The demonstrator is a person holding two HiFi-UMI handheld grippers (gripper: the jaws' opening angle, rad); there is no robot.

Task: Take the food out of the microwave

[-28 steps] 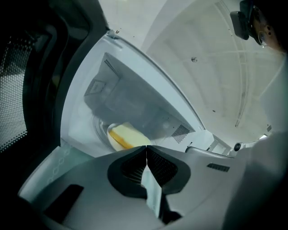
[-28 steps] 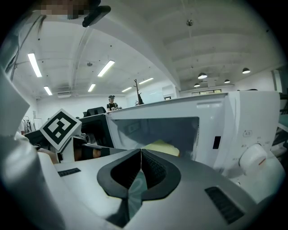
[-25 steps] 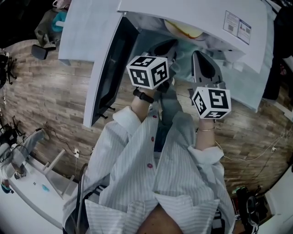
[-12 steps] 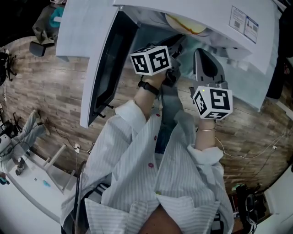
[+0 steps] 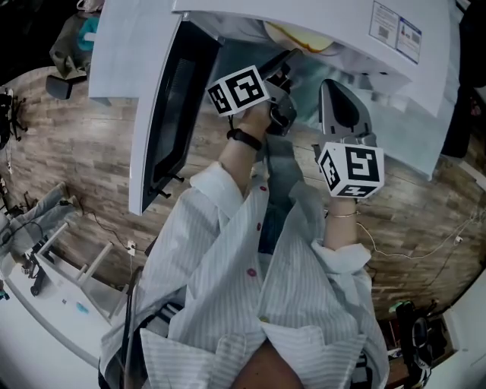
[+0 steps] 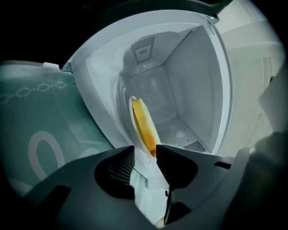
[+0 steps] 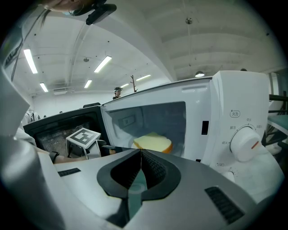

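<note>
- The door (image 5: 163, 114) stands swung wide to the left, so the whole mouth of the microwave (image 5: 304, 15) is free to reach into. Its edge hangs close to the left forearm, so room on that side looks tight.
- The left gripper (image 6: 145, 155) is at the mouth, rolled onto its side, probably so the jaws can meet the food on its flat faces. The jaws have just been opening and stand apart, clamped on nothing. The near end of the bread shows right at the gap. Something white lies between the jaws; I cannot tell whether it is a plate rim or the cavity lip.
- The bread (image 6: 143, 122), the task's thing, lies inside the cavity. Bare walls and open room surround it, and the roof is well above.
- The right gripper (image 7: 141, 152) hangs outside, in front of the microwave, with its jaws together and empty. It seems to be waiting, out of the left gripper's path.
- The dial (image 7: 243, 143) sits farthest right on the front panel, well apart from both grippers.
</note>
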